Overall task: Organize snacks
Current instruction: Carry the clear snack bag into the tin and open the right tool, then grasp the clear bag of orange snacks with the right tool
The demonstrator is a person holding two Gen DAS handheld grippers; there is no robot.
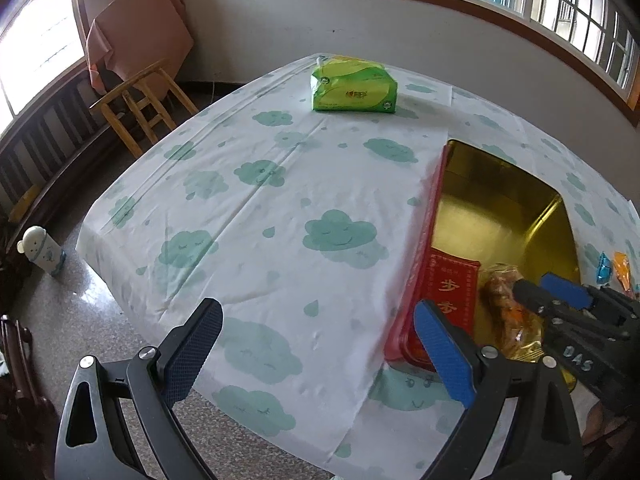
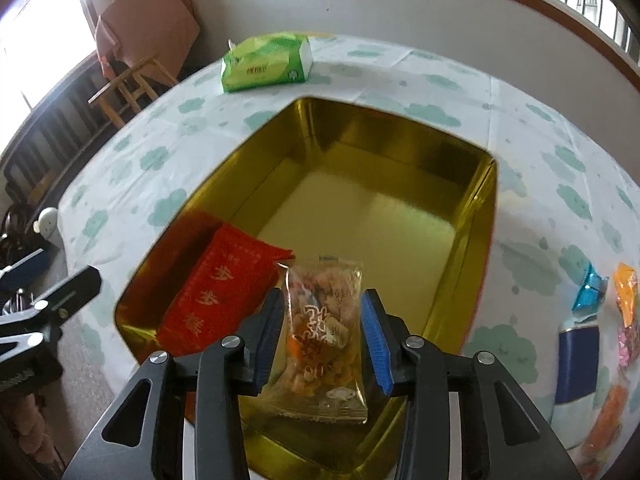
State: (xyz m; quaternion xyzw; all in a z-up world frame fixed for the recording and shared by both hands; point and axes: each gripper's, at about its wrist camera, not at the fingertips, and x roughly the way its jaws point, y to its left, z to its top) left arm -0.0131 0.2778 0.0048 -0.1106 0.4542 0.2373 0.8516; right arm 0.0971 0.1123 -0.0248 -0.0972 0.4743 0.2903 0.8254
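Note:
A gold tin box (image 2: 460, 248) with a red outside (image 1: 416, 280) sits open on the cloud-print tablecloth. A red snack packet (image 2: 224, 292) lies in its near left corner; it also shows in the left wrist view (image 1: 452, 292). My right gripper (image 2: 324, 344) is over the box's near end, its blue pads (image 2: 372, 336) standing a little apart from the sides of a clear snack packet (image 2: 324, 332) that lies between them. In the left wrist view this gripper (image 1: 548, 288) and packet (image 1: 504, 304) show at right. My left gripper (image 1: 316, 352) is open and empty over the table's near edge, left of the box.
A green tissue pack (image 1: 354, 86) lies at the table's far side. More snacks lie right of the box: a blue wrapper (image 2: 590, 288), an orange wrapper (image 2: 626, 292), a dark blue packet (image 2: 576, 360). A wooden stool (image 1: 140, 100) and a white bottle (image 1: 42, 250) stand on the floor at left.

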